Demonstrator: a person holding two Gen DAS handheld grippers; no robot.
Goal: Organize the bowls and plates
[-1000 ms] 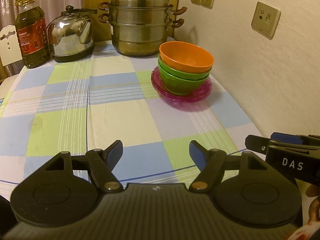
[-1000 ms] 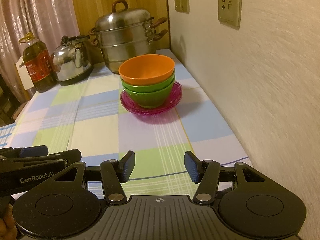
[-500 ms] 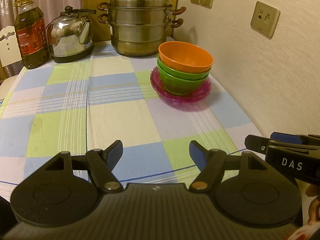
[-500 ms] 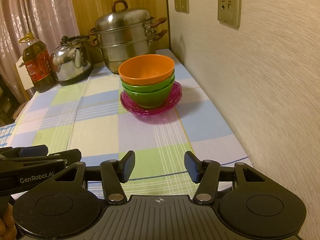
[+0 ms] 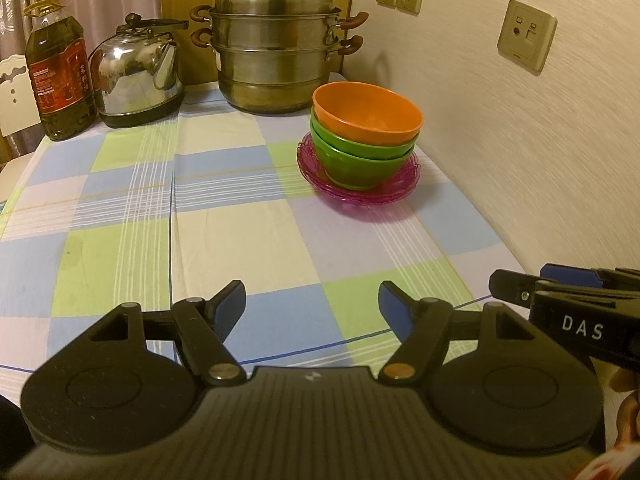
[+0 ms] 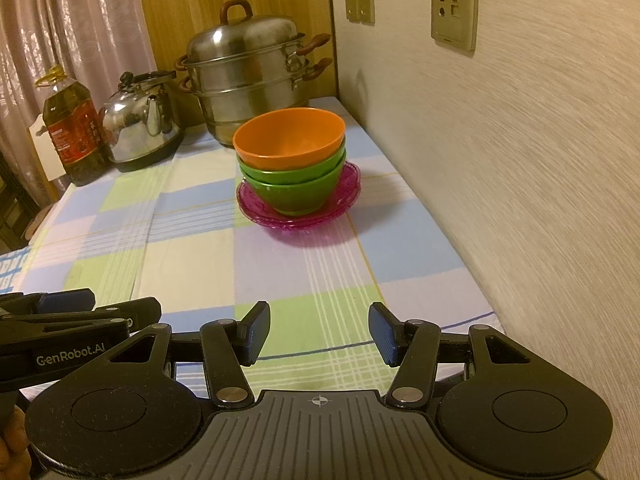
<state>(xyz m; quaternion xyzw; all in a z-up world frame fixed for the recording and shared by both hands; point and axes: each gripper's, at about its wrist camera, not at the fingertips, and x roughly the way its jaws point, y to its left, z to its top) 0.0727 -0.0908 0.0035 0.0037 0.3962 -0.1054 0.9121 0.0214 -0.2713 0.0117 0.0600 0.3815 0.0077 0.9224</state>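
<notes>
An orange bowl (image 5: 368, 114) sits nested on two green bowls (image 5: 360, 160), and these stand on stacked pink plates (image 5: 404, 190) near the wall at the table's far right. The same stack shows in the right wrist view: orange bowl (image 6: 290, 144), green bowls (image 6: 296, 192), pink plates (image 6: 348, 196). My left gripper (image 5: 312, 304) is open and empty above the table's near edge. My right gripper (image 6: 319, 332) is open and empty beside it, well short of the stack. The right gripper also shows at the left wrist view's right edge (image 5: 520, 286).
A steel steamer pot (image 5: 276, 44), a steel kettle (image 5: 138, 76) and an oil bottle (image 5: 60, 68) stand along the back of the checked tablecloth (image 5: 224, 232). A wall (image 5: 520, 120) with sockets runs along the right side.
Both grippers stay open and nearly still; the left wrist view has shifted very slightly, the stack has not moved.
</notes>
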